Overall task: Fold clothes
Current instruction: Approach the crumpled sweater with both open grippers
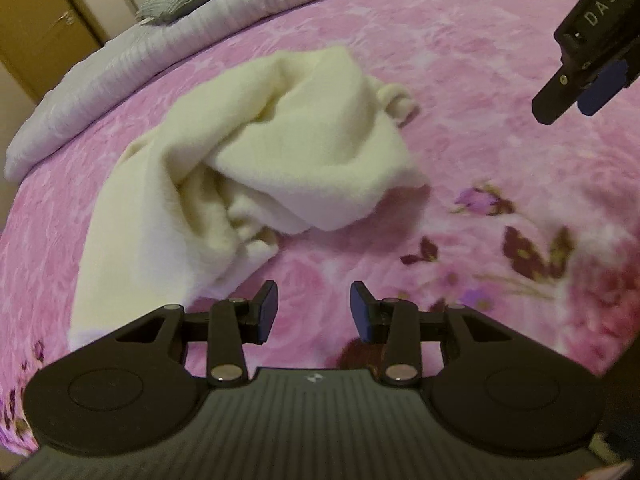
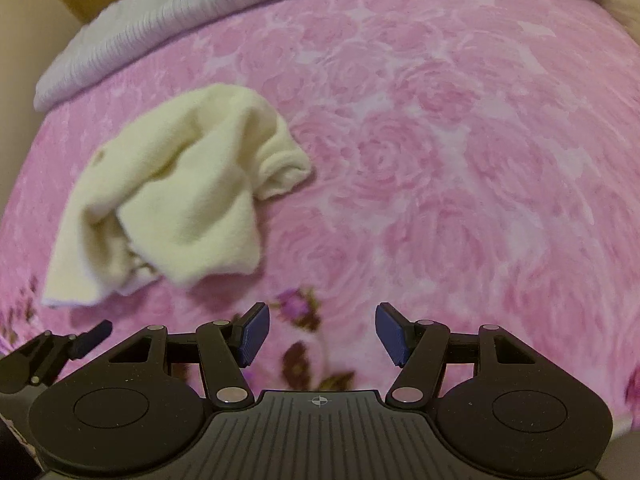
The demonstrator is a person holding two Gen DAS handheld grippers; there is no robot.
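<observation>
Both tools, the left tool (image 1: 312, 312) and right tool (image 2: 320, 334), hung wide and empty above the crumpled cream garment (image 1: 240, 168) on the bed (image 1: 480, 80); spreading it flat probably came next.

Crumpled cream garment (image 2: 176, 196) on pink bedspread (image 2: 440, 140)

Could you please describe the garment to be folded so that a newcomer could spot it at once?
Start from the pink rose-patterned bedspread that covers the bed. On it, below the grey quilt along the far edge, lies a crumpled cream fleece garment. It is the only loose, pale yellow, fluffy heap there.
</observation>
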